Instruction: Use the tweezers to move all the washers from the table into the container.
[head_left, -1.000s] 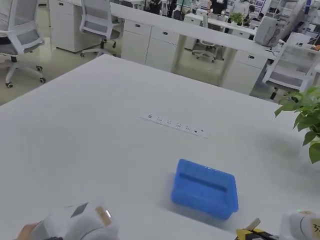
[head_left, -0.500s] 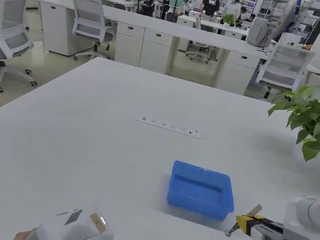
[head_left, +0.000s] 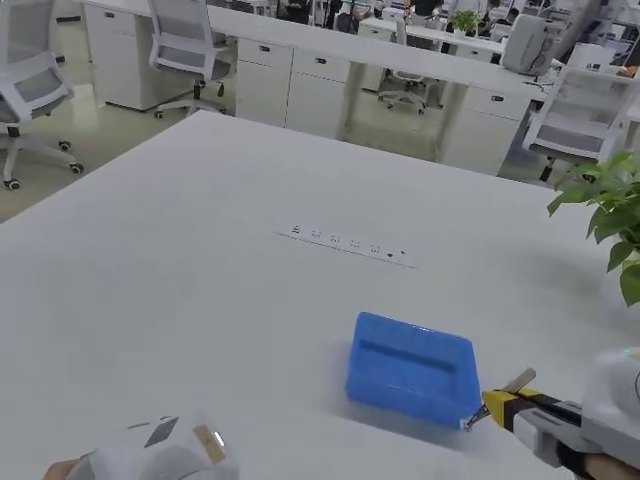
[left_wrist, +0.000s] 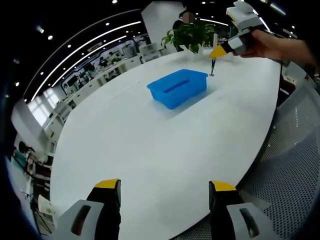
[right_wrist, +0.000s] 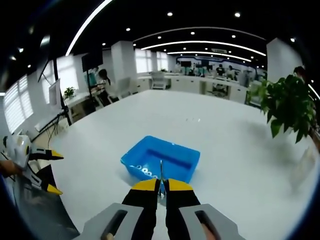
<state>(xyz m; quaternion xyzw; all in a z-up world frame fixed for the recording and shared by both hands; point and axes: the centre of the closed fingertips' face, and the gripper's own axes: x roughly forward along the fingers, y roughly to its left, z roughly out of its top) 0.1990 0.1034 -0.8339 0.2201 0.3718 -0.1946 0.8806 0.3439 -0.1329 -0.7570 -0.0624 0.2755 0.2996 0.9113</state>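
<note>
While tweezers hang beside the container — power strip lies beyond

Open-plan office. Large white tabletop with a built-in socket strip. Behind it are long rows of white desks with cabinets, swivel chairs, a potted plant and recessed ceiling lights.
</note>
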